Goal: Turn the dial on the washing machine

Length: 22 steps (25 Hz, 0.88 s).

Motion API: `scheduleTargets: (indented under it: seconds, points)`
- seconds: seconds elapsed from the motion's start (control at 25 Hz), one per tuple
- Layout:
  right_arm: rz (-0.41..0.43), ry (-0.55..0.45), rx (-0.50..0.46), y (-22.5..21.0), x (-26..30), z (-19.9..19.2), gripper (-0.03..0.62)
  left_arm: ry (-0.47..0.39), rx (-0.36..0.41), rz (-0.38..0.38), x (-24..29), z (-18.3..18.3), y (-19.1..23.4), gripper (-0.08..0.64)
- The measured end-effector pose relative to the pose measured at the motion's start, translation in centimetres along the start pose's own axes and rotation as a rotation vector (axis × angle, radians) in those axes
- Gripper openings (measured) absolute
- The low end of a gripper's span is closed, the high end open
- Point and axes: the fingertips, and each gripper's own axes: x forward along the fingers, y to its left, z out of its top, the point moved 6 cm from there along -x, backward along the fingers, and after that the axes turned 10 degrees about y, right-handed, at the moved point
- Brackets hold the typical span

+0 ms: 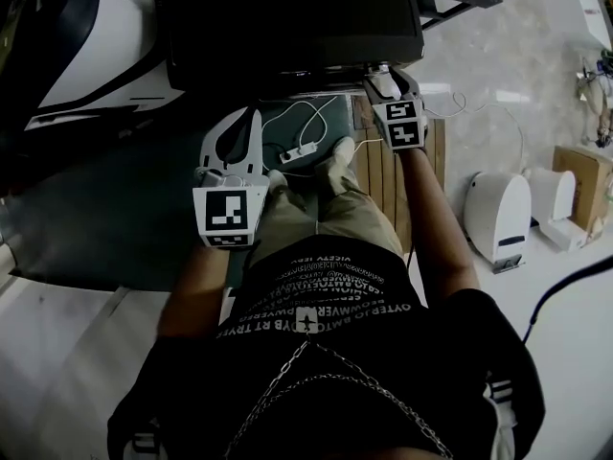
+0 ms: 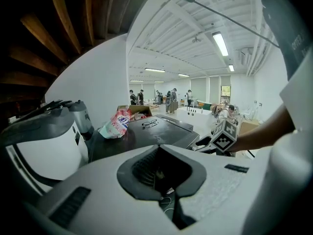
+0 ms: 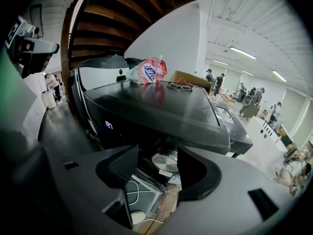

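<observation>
The black washing machine (image 1: 287, 17) stands in front of me, its lid (image 3: 161, 106) flat and dark. A round silver dial (image 3: 165, 161) sits under the front edge of the control panel. My right gripper (image 1: 385, 86) is up against the machine's front. In the right gripper view its jaws (image 3: 157, 168) stand open with the dial between and just beyond the pads, which are not pressing on it. My left gripper (image 1: 251, 118) hangs lower at the left, away from the machine. Its jaws (image 2: 168, 199) are shut on nothing.
A pink detergent pouch (image 3: 146, 71) and a pair of glasses (image 3: 180, 86) lie on the lid. A blue display (image 3: 108, 125) glows on the panel. A white power strip with cables (image 1: 302, 149) lies on the floor by a wooden platform (image 1: 383, 175). White appliances (image 1: 498, 214) stand to the right.
</observation>
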Motion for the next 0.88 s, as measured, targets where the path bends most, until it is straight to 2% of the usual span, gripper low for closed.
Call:
scheduleTargets:
  seconds: [0.4,0.88]
  points:
    - [-0.090,0.064,-0.043,-0.1,2.9,-1.6,0.261,0.036,0.008,-0.013,-0.4,-2.2,-0.2,0.005]
    - [-0.094,0.077,0.088,-0.9,4.3,-2.5,0.264,0.056,0.019,-0.025,-2.1,-4.3,-0.3,0.005]
